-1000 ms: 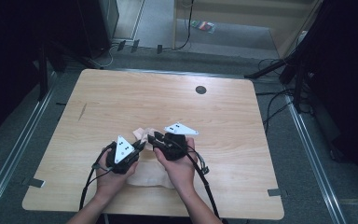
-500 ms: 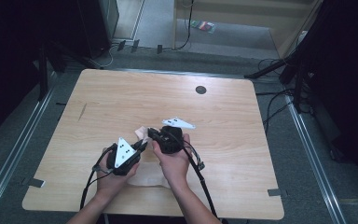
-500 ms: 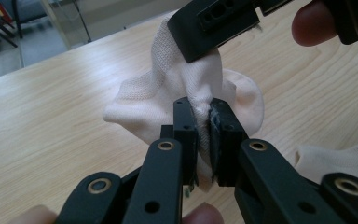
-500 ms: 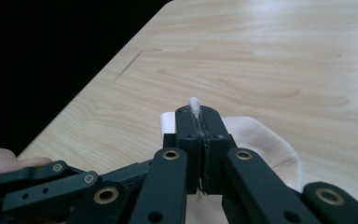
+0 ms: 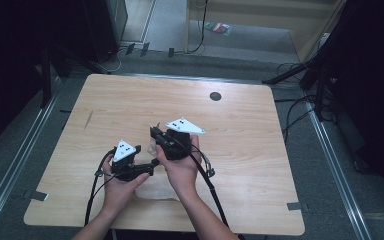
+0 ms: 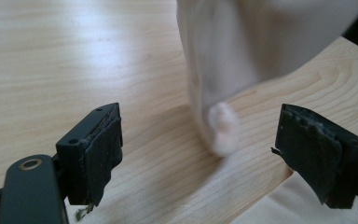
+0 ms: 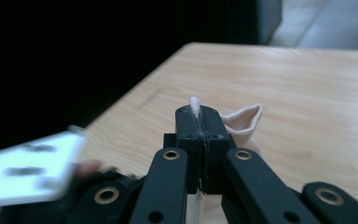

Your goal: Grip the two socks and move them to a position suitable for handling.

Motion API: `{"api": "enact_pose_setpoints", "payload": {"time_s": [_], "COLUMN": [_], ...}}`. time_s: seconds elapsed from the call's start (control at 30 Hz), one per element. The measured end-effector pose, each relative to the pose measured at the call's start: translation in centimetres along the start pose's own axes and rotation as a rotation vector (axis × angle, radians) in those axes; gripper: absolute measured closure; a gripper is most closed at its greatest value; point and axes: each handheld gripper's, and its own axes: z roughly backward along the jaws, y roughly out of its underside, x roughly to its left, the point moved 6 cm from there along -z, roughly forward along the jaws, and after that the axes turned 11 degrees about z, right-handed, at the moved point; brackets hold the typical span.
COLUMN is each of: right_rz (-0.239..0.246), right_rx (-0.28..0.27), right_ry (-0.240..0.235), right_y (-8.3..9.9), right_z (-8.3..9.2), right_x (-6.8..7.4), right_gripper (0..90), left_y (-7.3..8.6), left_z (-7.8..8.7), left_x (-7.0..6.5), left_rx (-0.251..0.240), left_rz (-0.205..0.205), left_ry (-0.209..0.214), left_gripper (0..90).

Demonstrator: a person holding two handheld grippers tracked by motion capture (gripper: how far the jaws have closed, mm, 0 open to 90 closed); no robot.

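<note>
Right gripper point(image 7: 200, 122) raised over desk point(image 5: 260, 150), fingers clamped on edge of cream cloth point(image 7: 242, 120). Cloth hanging down, blurred, probably touching desk below. Left gripper point(image 6: 200, 154) beside hanging cloth point(image 6: 223, 60), fingers wide apart.

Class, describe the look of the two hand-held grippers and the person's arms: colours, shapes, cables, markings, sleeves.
The left gripper and right gripper are black, each topped by a pale three-cornered plate with dark dots. The left gripper's black jaw pads look worn and frayed. The right gripper's linkage arms carry brass-coloured rivets. A black cable trails from each. The forearms are bare, with no sleeves in view.
</note>
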Motion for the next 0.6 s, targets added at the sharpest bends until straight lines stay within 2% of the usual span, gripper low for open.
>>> {"api": "enact_pose_setpoints", "payload": {"time_s": [0.03,0.07,0.13,0.17,0.23,0.27,0.3,0.33,0.37,0.4,0.43,0.47,0.5,0.53,0.57,0.6], "right_rz": [0.004,0.002,0.006,0.008,0.023,0.027,0.019,0.019,-0.010,-0.010,-0.022,-0.039,-0.060,-0.060,-0.059,-0.044], "right_rx": [-0.017,-0.032,-0.063,-0.070,-0.067,-0.029,-0.008,-0.008,0.056,0.056,0.076,0.106,0.160,0.160,0.181,0.210], "right_ry": [-0.014,-0.033,-0.067,-0.069,-0.046,0.000,0.018,0.018,0.084,0.084,0.104,0.121,0.158,0.158,0.169,0.207], "right_y": [-0.4,-0.8,-1.4,-1.5,-1.4,-0.3,0.4,0.4,2.7,2.7,3.6,4.8,7.2,7.2,7.9,9.0], "right_z": [0.2,0.4,1.0,1.2,1.9,2.0,2.1,2.1,1.9,1.9,1.8,1.7,1.5,1.5,1.5,1.6], "right_x": [0.3,0.7,1.2,1.2,0.7,-0.6,-1.3,-1.3,-3.9,-3.9,-4.8,-5.9,-7.8,-7.8,-8.3,-9.2], "right_gripper": [89.1,89.0,89.0,89.0,89.0,89.1,89.2,89.2,89.4,89.4,89.4,89.5,89.5,89.5,89.5,89.5], "left_y": [0.1,0.0,-0.1,-0.3,-0.4,-0.3,-0.3,-0.3,-0.3,-0.3,-0.2,0.0,0.4,0.4,0.8,0.9], "left_z": [-0.2,-0.3,-0.5,-0.5,-0.3,-0.1,0.0,0.1,0.1,0.1,0.0,-0.2,-0.6,-0.6,-0.9,-0.9], "left_x": [0.1,0.5,1.3,2.1,3.5,4.0,4.4,4.8,5.1,5.2,5.2,4.9,4.5,4.5,4.4,4.4], "left_rx": [0.012,0.013,0.009,0.009,0.001,0.009,0.014,0.021,0.030,0.032,0.035,0.045,0.080,0.080,0.089,0.102], "left_rz": [0.009,0.003,0.001,-0.008,-0.065,-0.086,-0.104,-0.130,-0.171,-0.200,-0.228,-0.272,-0.338,-0.338,-0.374,-0.384], "left_ry": [0.008,-0.006,-0.061,-0.091,-0.183,-0.198,-0.224,-0.248,-0.270,-0.287,-0.305,-0.314,-0.334,-0.334,-0.367,-0.371], "left_gripper": [16.6,21.3,34.3,44.0,68.0,86.3,89.4,89.4,90.0,90.0,90.0,90.0,88.3,85.5,85.5,81.8]}}
